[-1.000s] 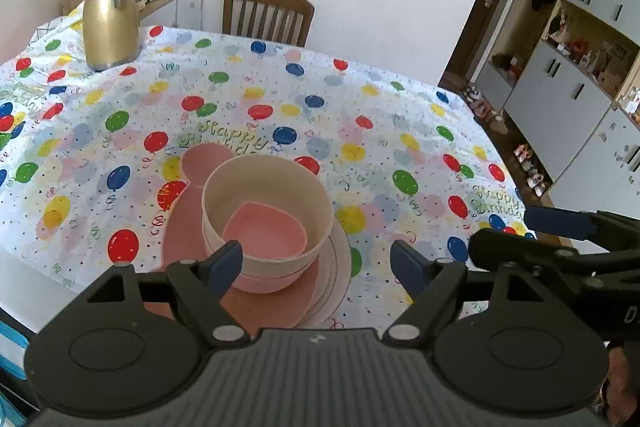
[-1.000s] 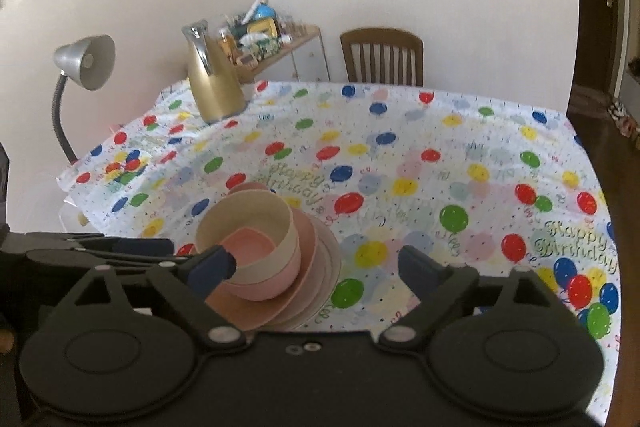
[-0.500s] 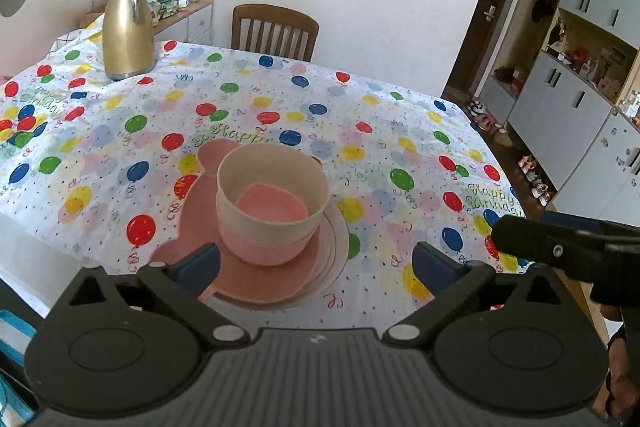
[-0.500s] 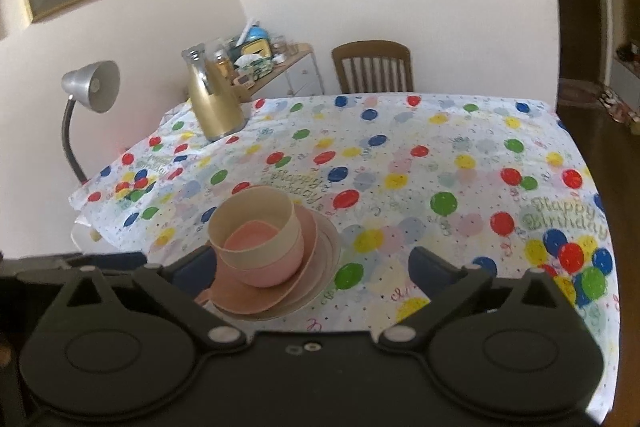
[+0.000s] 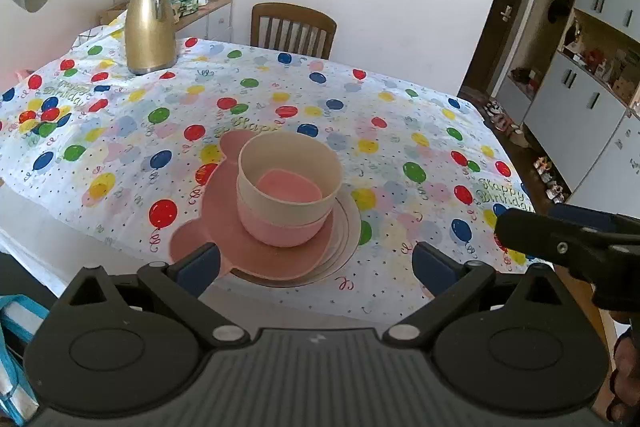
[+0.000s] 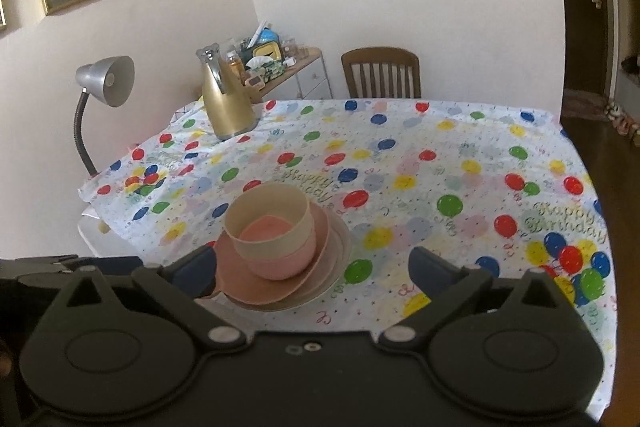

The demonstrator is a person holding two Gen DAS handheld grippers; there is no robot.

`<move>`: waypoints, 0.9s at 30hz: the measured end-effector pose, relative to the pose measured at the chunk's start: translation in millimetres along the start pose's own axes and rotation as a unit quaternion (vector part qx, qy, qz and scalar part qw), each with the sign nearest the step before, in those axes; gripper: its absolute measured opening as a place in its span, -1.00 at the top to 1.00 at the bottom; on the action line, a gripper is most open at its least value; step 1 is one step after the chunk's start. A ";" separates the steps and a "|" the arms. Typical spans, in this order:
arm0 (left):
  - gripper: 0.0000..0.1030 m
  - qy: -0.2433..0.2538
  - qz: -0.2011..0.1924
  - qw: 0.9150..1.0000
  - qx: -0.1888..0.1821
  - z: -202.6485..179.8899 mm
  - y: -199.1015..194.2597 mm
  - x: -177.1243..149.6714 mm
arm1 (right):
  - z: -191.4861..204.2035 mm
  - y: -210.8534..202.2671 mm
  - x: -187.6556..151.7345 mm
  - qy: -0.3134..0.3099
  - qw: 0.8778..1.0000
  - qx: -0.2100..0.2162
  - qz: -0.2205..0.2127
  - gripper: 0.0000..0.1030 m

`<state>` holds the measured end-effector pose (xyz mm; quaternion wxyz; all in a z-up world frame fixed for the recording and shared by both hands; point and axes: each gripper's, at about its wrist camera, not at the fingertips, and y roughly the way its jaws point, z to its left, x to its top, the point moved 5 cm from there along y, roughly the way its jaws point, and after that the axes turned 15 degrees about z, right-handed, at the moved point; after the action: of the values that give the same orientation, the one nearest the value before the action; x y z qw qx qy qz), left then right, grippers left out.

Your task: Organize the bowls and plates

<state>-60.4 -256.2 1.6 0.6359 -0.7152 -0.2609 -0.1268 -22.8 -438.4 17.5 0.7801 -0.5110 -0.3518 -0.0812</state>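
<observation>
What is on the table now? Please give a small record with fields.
stack: cream bowl with a pink piece inside, in a pink bowl, on a pink plate with ears, on paler plates
jug: gold, upright, far corner
cloth: balloon print
left gripper: open, holds nothing
right gripper: open, holds nothing
</observation>
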 end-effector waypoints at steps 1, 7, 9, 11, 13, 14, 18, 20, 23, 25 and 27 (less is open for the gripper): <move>-0.99 -0.003 0.000 1.000 0.000 0.4 -0.4 -0.2 | 0.0 -0.5 1.0 0.000 1.000 -0.002 -0.001 -1.00; -0.99 -0.005 -0.002 1.000 -0.001 -0.1 -1.4 -0.7 | -2.1 -2.3 1.3 0.008 1.000 -0.005 -0.005 -1.00; -0.99 -0.007 -0.001 1.000 -0.001 -0.1 -1.4 -0.4 | -1.1 -1.3 1.0 0.005 1.000 -0.006 -0.003 -1.00; -0.99 -0.006 -0.002 1.000 -0.002 -0.7 -2.1 0.4 | 0.2 -0.6 0.6 0.002 1.000 -0.008 -0.003 -1.00; -0.99 -0.004 -0.004 1.000 0.000 -1.9 -3.4 0.6 | 0.5 -0.2 0.9 0.002 1.000 -0.008 -0.004 -1.00; -0.99 -0.004 -0.005 1.000 -0.001 -2.2 -3.6 1.2 | 0.5 0.2 1.2 0.002 1.000 -0.010 -0.004 -1.00; -0.99 -0.004 -0.009 1.000 0.001 -0.2 -4.2 3.0 | -0.6 1.7 3.2 0.003 1.000 -0.017 -0.009 -0.98; -0.99 -0.004 -0.012 1.000 0.002 1.1 -4.7 4.5 | -0.9 2.4 3.9 0.001 1.000 -0.023 -0.014 -0.97; -0.99 -0.002 -0.020 1.000 0.006 1.5 -6.7 6.8 | 0.2 3.0 4.7 -0.008 0.999 -0.027 -0.022 -0.95; -0.99 0.001 -0.029 1.000 0.013 1.5 -8.7 8.9 | 1.2 4.3 4.7 -0.012 0.999 -0.026 -0.023 -0.95; -0.99 0.005 -0.036 0.999 0.018 0.9 -10.3 10.6 | 1.7 5.0 4.2 -0.011 0.999 -0.025 -0.022 -0.95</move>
<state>-57.2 -252.5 15.5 0.6451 -0.6930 -0.2854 -0.1487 -18.0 -433.6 16.8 0.7613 -0.5229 -0.3698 -0.1014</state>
